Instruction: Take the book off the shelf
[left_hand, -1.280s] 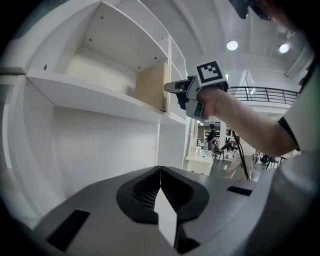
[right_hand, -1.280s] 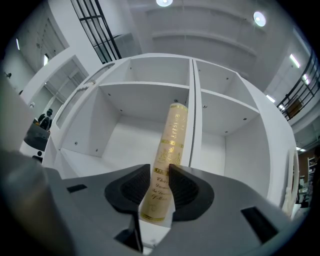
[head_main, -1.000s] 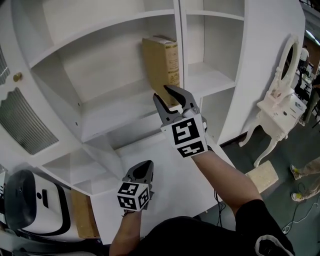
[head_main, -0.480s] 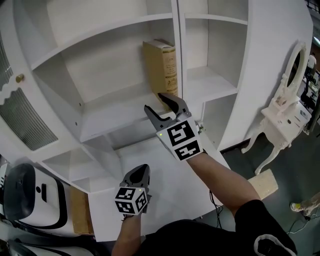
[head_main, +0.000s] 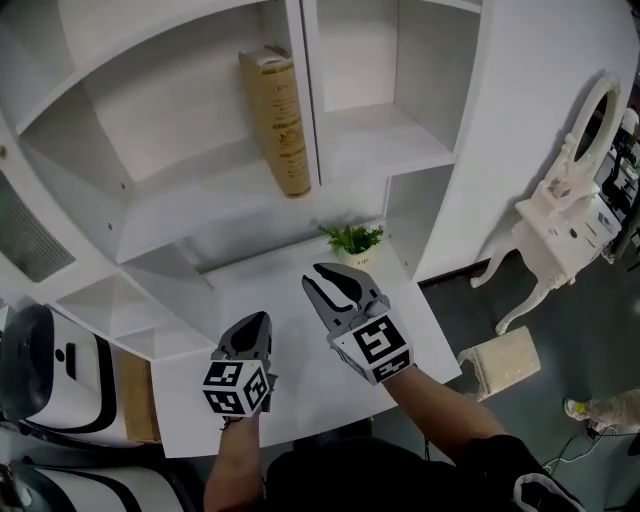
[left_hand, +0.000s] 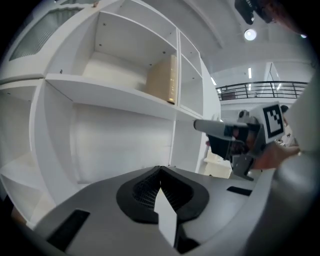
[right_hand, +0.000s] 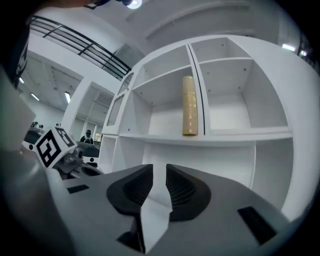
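Observation:
A tan book (head_main: 275, 120) stands upright on the white shelf (head_main: 200, 205), against the divider; it also shows in the left gripper view (left_hand: 164, 80) and the right gripper view (right_hand: 189, 105). My right gripper (head_main: 335, 275) hangs well below the shelf, over the white counter, apart from the book. Its jaws have just been closing and stand a narrow gap apart (right_hand: 159, 170), with nothing between them. My left gripper (head_main: 255, 320) is beside it at the left, shut and empty (left_hand: 160, 170).
A small potted plant (head_main: 352, 242) sits at the back of the white counter (head_main: 300, 400), just ahead of the right gripper. A white dressing table with a mirror (head_main: 570, 200) and a beige stool (head_main: 505, 362) stand on the floor at right. A white machine (head_main: 50, 380) is at left.
My right gripper has dropped from the book's lower edge down to counter height, empty. The book stays on the shelf. My left gripper has shifted slightly.

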